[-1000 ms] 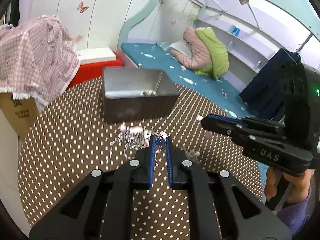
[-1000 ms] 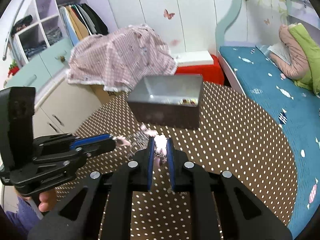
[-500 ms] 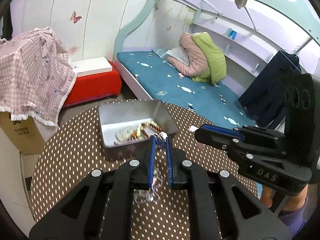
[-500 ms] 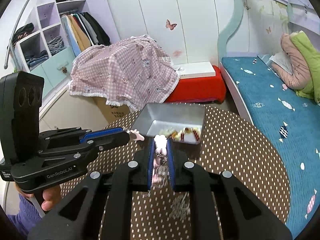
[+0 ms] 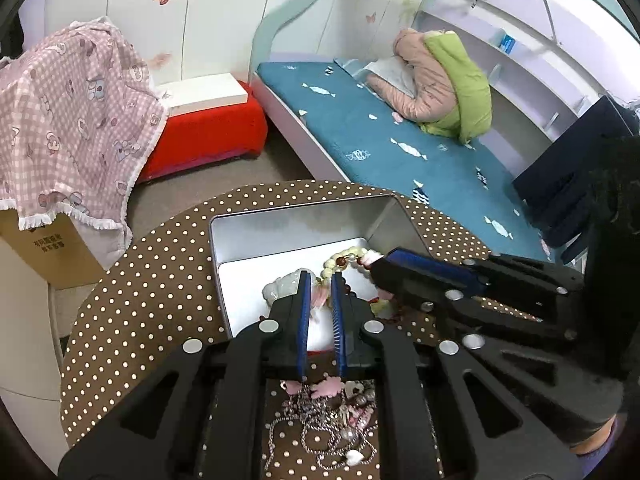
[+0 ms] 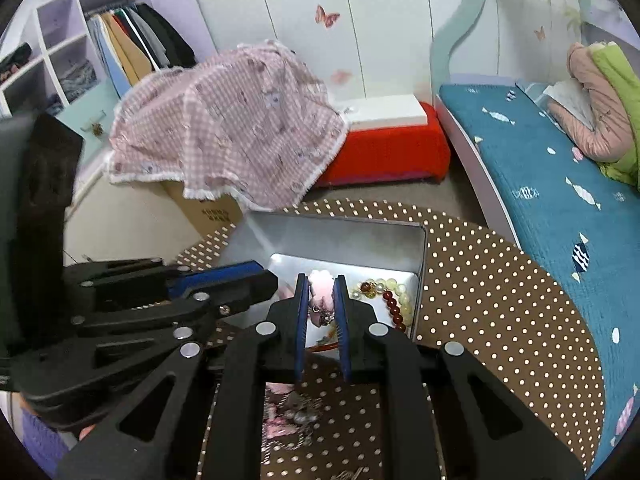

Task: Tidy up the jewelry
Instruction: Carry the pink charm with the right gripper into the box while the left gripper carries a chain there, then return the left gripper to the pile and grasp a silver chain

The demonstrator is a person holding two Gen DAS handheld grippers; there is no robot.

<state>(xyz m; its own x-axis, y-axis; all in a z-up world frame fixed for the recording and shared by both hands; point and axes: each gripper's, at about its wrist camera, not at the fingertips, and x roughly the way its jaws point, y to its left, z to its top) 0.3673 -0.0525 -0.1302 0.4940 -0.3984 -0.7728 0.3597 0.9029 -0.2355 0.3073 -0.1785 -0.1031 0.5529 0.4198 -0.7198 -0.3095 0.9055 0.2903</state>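
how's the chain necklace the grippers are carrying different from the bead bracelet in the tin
The chain necklace is thin silver links with pink charms; the bead bracelet is chunky round beads, pale green and dark red. The necklace hangs from the left gripper and right gripper in a tangle above the tablecloth; the bracelet lies inside the metal tin.

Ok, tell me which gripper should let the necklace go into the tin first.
Probably the right gripper: its pink charm end already hangs over the open tin, beside the bead bracelet. The left gripper is also over it, but chain trails below, outside.
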